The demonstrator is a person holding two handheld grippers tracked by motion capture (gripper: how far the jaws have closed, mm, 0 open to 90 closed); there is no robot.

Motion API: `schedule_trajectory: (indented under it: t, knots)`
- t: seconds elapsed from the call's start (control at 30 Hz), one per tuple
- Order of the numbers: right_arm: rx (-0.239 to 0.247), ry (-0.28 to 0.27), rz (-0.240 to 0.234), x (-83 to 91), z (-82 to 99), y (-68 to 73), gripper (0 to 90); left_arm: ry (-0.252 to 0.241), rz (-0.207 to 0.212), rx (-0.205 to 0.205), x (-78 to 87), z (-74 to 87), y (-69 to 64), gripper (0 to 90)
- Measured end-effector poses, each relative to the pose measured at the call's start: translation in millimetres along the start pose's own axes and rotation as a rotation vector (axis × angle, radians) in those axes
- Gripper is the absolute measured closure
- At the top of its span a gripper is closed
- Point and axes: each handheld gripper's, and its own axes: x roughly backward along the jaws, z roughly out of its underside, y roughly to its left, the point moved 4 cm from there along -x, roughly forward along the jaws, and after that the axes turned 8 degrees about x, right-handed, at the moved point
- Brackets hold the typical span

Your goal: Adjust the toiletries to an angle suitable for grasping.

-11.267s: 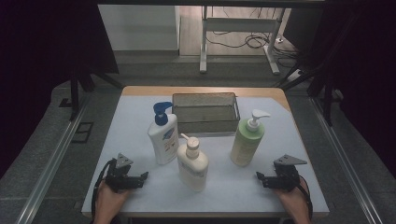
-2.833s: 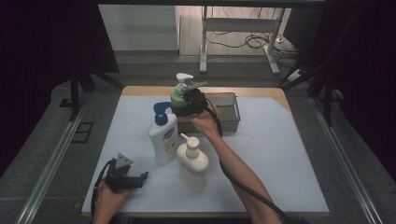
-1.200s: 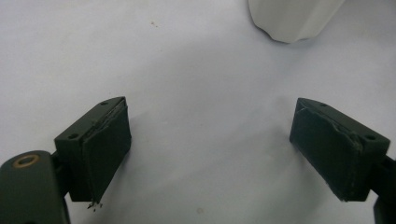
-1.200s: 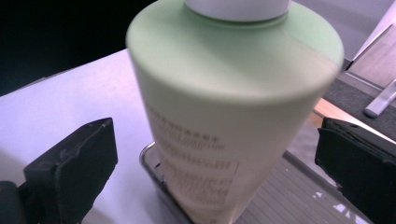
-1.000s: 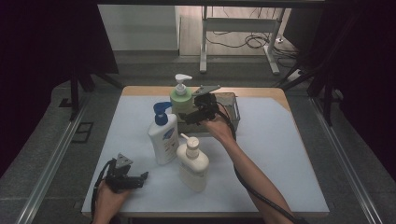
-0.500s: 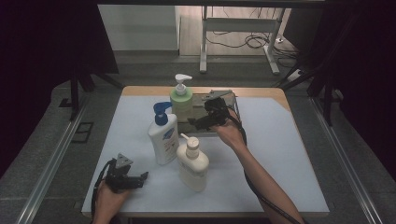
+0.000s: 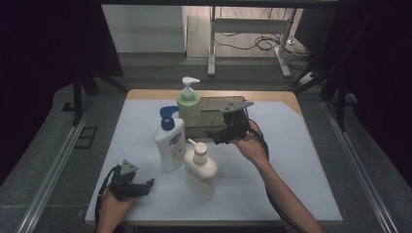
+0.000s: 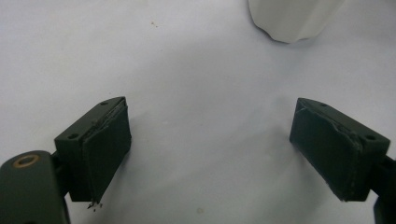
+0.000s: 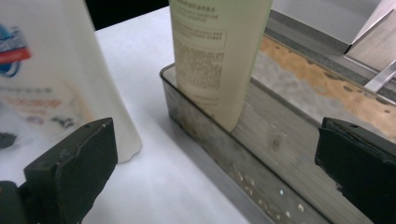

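A green pump bottle (image 7: 188, 104) (image 9: 219, 56) stands upright in the left end of the metal tray (image 7: 214, 103) (image 9: 261, 140) at the back of the table. My right gripper (image 7: 217, 136) (image 9: 219, 168) is open just in front of the tray, a little to the right of that bottle, with nothing between its jaws. A white bottle with a blue pump (image 7: 168, 141) (image 9: 60, 84) and a cream pump bottle (image 7: 199, 167) stand in the middle. My left gripper (image 7: 147, 184) (image 8: 224, 154) rests open near the front left edge, jaws wide over bare table.
The white table top (image 7: 291, 160) has free room on its right half and far left. The base of a cream bottle (image 8: 289, 18) lies ahead of the left jaws. Dark floor and a metal frame (image 7: 243, 29) lie beyond the table.
The right gripper let go of the green bottle, which now stands in the tray, and drew back toward the front right. The left gripper has stayed put.
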Motion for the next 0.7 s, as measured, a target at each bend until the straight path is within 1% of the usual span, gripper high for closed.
schedule_trajectory:
  t: [0.03, 0.07, 0.17, 0.23, 0.27, 0.4, 0.43, 0.47, 0.5, 0.7]
  knots:
    - [0.0, 0.0, 0.0, 0.0, 0.0, 0.0, 0.0, 0.0, 0.0, 0.0, 0.0, 0.0, 0.0, 12.2]
    - [-0.001, 0.0, -0.005, 5.0, 2.8, 1.8, 0.0, 0.0, 0.0, 0.0, 0.0, 0.0, 0.0, 12.2]
    - [0.001, 0.001, -0.003, 9.5, 5.4, 3.1, 0.0, 0.0, 0.0, 0.0, 0.0, 0.0, 0.0, 12.2]
    - [-0.001, -0.001, -0.003, 17.0, 10.5, 4.5, 0.0, 0.0, 0.0, 0.0, 0.0, 0.0, 0.0, 12.2]
    - [-0.001, -0.001, -0.003, 17.0, 10.5, 4.5, 0.0, 0.0, 0.0, 0.0, 0.0, 0.0, 0.0, 12.2]
    - [-0.007, 0.005, 0.012, 30.4, 21.8, 4.8, 0.0, 0.0, 0.0, 0.0, 0.0, 0.0, 0.0, 12.2]
    - [-0.007, 0.005, 0.012, 30.4, 21.8, 4.8, 0.0, 0.0, 0.0, 0.0, 0.0, 0.0, 0.0, 12.2]
    - [-0.004, 0.005, 0.022, 36.0, 27.3, 4.2, 0.0, 0.0, 0.0, -0.003, 0.0, -0.1, 0.2, 12.2]
    - [-0.005, 0.007, 0.024, 38.0, 29.2, 3.9, 0.0, 0.0, 0.0, -0.003, 0.0, -0.1, 0.2, 12.2]
    - [-0.027, 0.0, 0.036, 51.0, 44.0, 0.1, 0.0, 0.0, -0.001, -0.003, 0.0, -0.1, 0.2, 12.2]
